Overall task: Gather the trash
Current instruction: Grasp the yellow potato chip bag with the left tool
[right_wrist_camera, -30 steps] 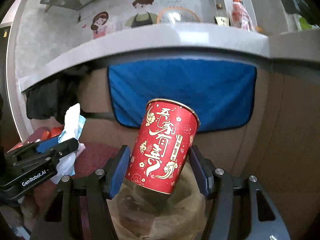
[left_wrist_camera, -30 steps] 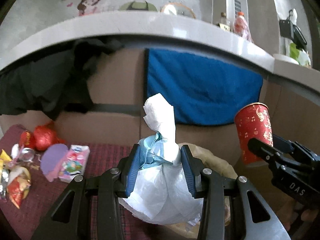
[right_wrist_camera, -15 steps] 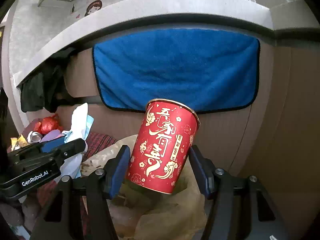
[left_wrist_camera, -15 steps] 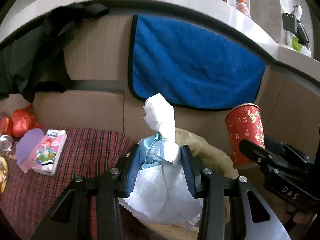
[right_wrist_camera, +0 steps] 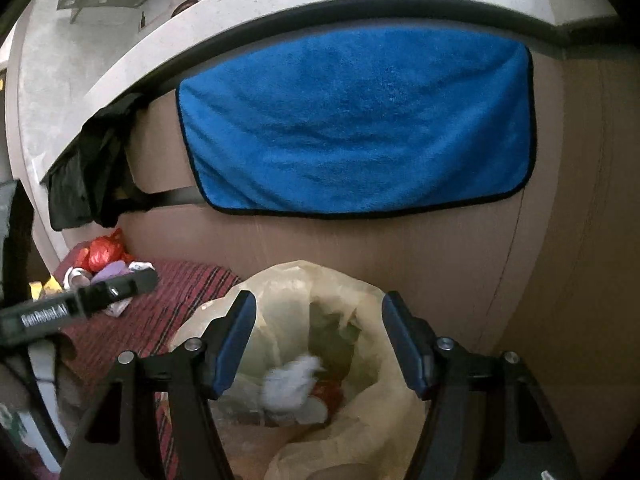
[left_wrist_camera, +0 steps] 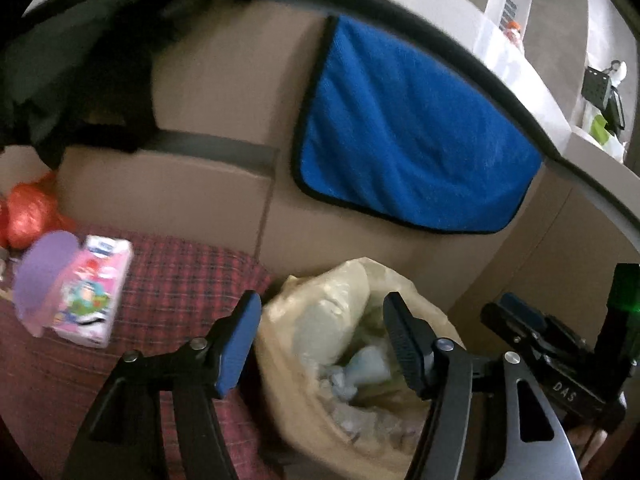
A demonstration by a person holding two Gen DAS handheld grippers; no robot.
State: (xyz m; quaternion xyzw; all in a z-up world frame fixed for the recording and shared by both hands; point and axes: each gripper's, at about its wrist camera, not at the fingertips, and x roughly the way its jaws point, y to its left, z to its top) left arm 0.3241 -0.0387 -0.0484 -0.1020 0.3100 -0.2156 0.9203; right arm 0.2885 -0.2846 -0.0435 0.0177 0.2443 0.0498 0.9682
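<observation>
trash bag (right_wrist_camera: pixel 384 408): a thin, crinkled, yellowish translucent plastic bag is seen with its mouth open, below both grippers, against the brown cabinet front (right_wrist_camera: pixel 440 248).
bag contents: a blurred white crumpled wad (right_wrist_camera: pixel 292 388) and a red cup (right_wrist_camera: pixel 328 392) lie inside; pale tissue-like scraps are seen around them.
left gripper (left_wrist_camera: pixel 320 344): fingers are apart and opening, with nothing between them.
right gripper (right_wrist_camera: pixel 318 340): fingers are apart and opening, with nothing held.
remaining litter: a pink printed tissue pack (left_wrist_camera: pixel 92 292), a purple rounded piece (left_wrist_camera: pixel 44 272) and a shiny red wrapper (left_wrist_camera: pixel 30 216) rest on red plaid cloth (left_wrist_camera: pixel 180 280).
towel: a blue plush towel (right_wrist_camera: pixel 356 124) with dark edging hangs under the counter (right_wrist_camera: pixel 248 12).
</observation>
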